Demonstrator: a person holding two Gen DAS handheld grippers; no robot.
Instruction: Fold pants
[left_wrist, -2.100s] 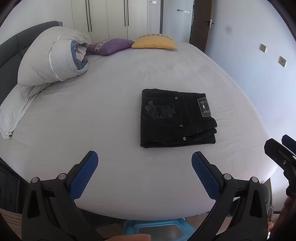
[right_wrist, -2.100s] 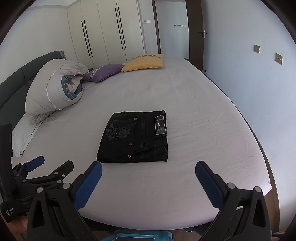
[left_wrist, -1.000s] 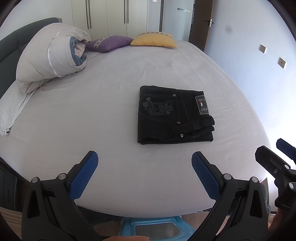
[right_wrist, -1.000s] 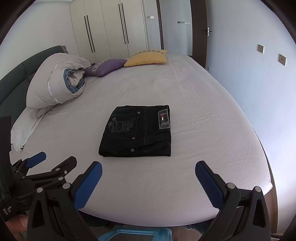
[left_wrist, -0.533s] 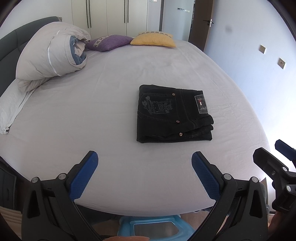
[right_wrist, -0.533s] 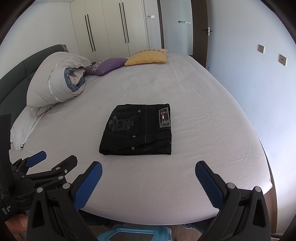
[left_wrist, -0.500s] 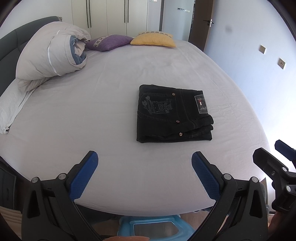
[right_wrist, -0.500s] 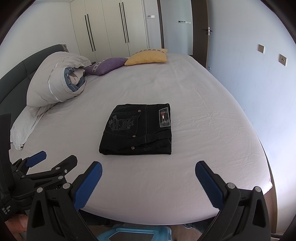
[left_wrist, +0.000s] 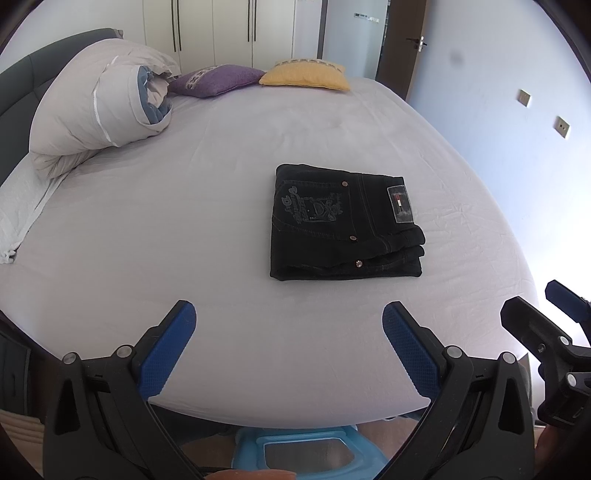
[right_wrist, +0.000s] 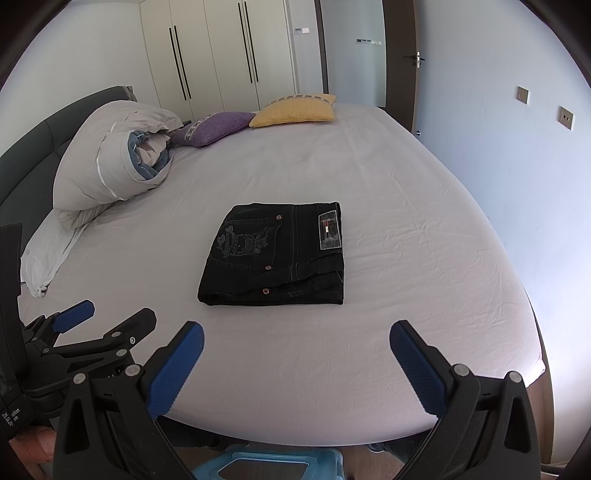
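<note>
Though both tools hang wide open and empty off the near edge of the round white-sheeted bed (left_wrist: 221, 206), left tool (left_wrist: 284, 332) and right tool (right_wrist: 295, 347) alike, the single pair of black denim pants (left_wrist: 343, 225) lies folded in a thick rectangle mid-bed. I judge it heavy, stiff yet pliable, not slippery; best pinched at its stacked right-hand edge. Beyond it: one rolled duvet (left_wrist: 99, 110), two cushions.

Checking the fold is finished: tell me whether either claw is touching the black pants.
Apart. Both wrist views show bare sheet between the open left claw and right claw and the folded pants, which lie alone on the bed.
</note>
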